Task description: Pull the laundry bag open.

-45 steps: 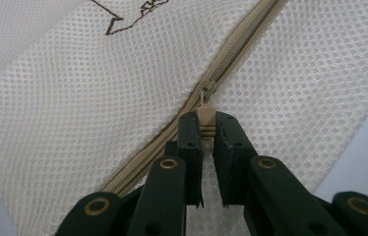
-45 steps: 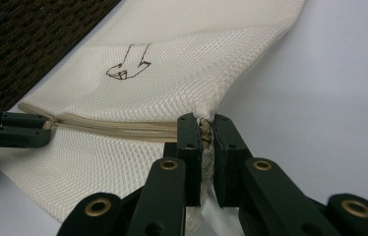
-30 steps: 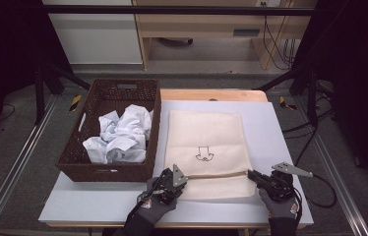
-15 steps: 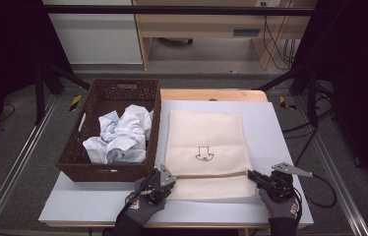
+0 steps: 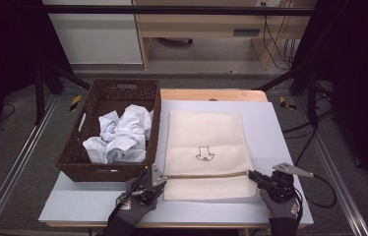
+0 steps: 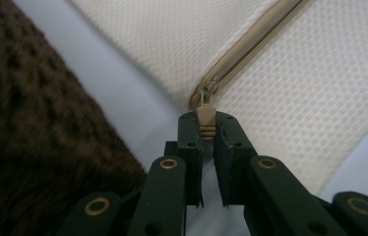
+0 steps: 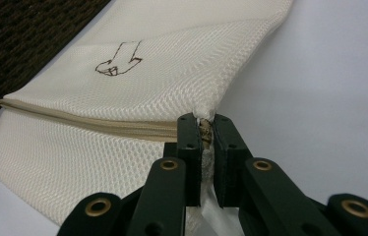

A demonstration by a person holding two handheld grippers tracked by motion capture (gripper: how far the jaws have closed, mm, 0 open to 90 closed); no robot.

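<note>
A cream mesh bag (image 5: 206, 142) with a small black drawing lies flat on the white table (image 5: 270, 118), a beige zipper (image 5: 206, 175) running across its near part. My left gripper (image 5: 153, 184) is shut on the zipper pull (image 6: 205, 118) at the zipper's left end, beside the basket. The zipper line (image 6: 251, 46) runs away up and right in the left gripper view. My right gripper (image 5: 254, 176) is shut on the bag's right edge (image 7: 204, 118) at the zipper's other end (image 7: 123, 129).
A dark wicker basket (image 5: 110, 96) holding crumpled white cloth (image 5: 120, 135) stands left of the bag, its wall close to my left gripper (image 6: 34, 108). A wooden board edge (image 5: 211, 94) shows behind the table. Bare table lies right of the bag.
My left gripper has moved left along the bag's near part with the zipper pull, ending at the bag's left corner. The right gripper has stayed put.
</note>
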